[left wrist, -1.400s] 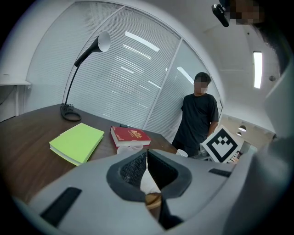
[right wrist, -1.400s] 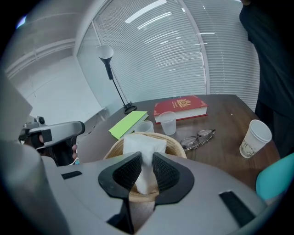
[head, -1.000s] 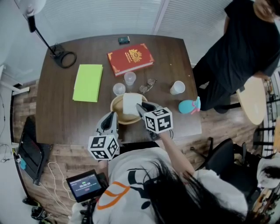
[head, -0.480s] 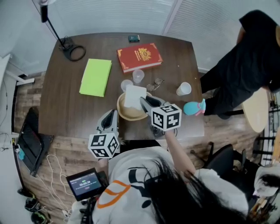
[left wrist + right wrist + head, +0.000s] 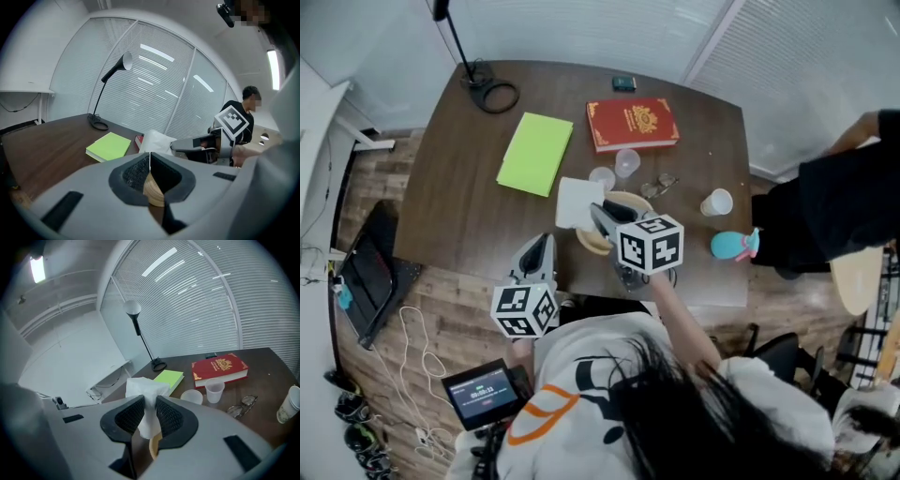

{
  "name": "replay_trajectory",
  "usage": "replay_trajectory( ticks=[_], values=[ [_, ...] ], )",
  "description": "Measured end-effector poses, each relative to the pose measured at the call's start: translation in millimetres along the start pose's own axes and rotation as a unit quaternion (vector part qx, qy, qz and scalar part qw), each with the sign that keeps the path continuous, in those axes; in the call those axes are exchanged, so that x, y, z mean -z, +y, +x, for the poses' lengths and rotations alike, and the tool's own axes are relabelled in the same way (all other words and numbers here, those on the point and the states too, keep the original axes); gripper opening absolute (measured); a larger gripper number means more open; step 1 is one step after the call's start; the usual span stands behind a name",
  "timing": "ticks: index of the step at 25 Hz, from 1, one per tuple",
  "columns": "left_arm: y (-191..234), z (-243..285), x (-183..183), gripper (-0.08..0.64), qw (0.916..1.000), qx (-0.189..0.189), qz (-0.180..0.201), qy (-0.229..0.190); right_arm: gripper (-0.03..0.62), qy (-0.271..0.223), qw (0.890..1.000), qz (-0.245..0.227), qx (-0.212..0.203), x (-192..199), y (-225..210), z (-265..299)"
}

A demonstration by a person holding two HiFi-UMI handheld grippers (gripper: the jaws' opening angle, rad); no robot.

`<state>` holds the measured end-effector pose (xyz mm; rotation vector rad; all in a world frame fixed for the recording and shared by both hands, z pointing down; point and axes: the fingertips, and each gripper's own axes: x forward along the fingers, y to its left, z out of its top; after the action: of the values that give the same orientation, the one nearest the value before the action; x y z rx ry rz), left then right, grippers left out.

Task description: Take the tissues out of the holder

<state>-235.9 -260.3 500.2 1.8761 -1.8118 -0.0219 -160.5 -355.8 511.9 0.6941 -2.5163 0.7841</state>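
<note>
Head view shows the right gripper above the round light wooden holder, which stands on the dark brown table close to the person's edge. Its jaws are closed only part way, because a white tissue is pinched between the pads. In the right gripper view the same tissue rises as a crumpled tuft above the jaws, and its lower end hangs down toward the holder's rim. The sheet is held above the holder's far left edge, so I judge that this one tissue is already drawn up, but I cannot tell if its lower end is fully free of the holder. It is not yet laid down anywhere. The left gripper waits to the left of the holder, on the near side, with its jaws pressed together and nothing between them, as the left gripper view confirms. The inside of the holder is covered by the right gripper, so I cannot say how many tissues remain; probably the work is at an early or middle step. Beyond the holder lie a lime green notebook, a red book and two clear plastic cups, all untouched.
</note>
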Motion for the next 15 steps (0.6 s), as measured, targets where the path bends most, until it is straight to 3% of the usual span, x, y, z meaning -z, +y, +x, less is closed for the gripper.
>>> replay_trajectory(
  ticks=[10, 15],
  values=[
    [42.9, -36.9, -6.6, 0.005, 0.9976, -0.064, -0.017, -0.022, 0.091, 0.06, 0.996, 0.003, -0.058, 25.8, 46.2, 58.5],
    [53.5, -51.2, -7.2, 0.005, 0.9957, -0.085, -0.022, -0.03, 0.091, 0.095, 0.994, -0.009, -0.054, 42.0, 53.3, 79.5]
  ],
)
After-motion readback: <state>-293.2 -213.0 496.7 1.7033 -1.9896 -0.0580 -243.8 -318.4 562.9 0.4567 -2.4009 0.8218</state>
